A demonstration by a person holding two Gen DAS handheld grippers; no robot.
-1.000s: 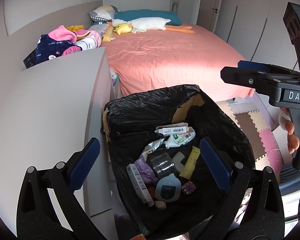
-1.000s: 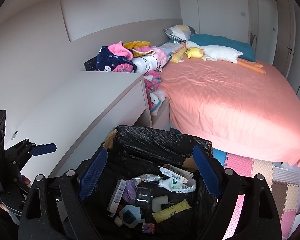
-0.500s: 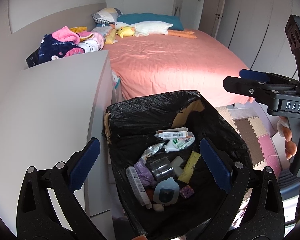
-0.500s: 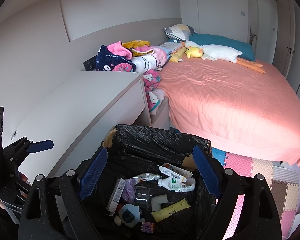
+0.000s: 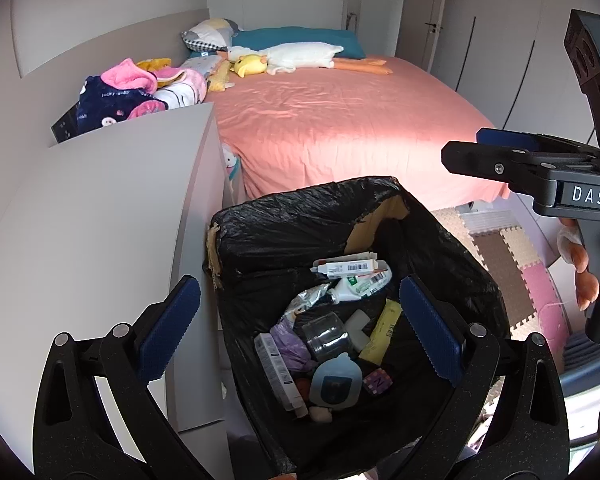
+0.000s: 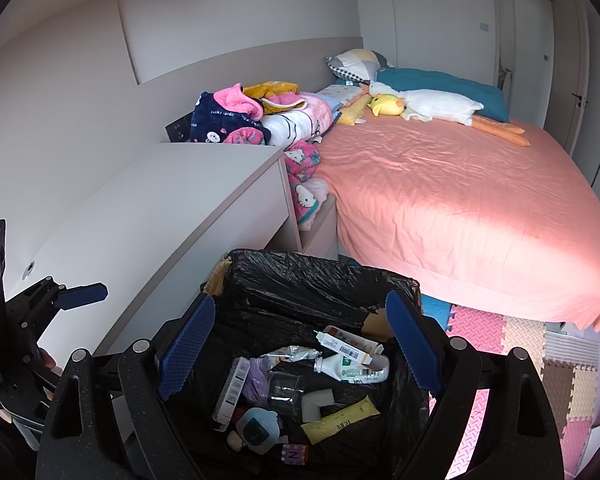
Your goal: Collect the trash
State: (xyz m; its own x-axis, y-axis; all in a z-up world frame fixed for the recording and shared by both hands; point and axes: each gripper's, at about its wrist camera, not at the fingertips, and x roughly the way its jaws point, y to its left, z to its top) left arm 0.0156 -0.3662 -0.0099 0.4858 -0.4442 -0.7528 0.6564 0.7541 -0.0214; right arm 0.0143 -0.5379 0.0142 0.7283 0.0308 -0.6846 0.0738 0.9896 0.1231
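A cardboard box lined with a black trash bag stands on the floor beside the desk. It holds several pieces of trash: a white bottle, a yellow packet, a clear cup, a purple wrapper. My left gripper is open and empty above the bin. My right gripper is open and empty above the bin too; it also shows at the right of the left wrist view.
A pale grey desk runs along the left. A bed with a pink sheet lies beyond the bin, with folded clothes and plush toys. Foam floor mats lie to the right.
Both grippers stay open over the bin. The left wrist view has tilted up and back slightly, so the bin sits lower and the bed shows more. The trash has not moved.
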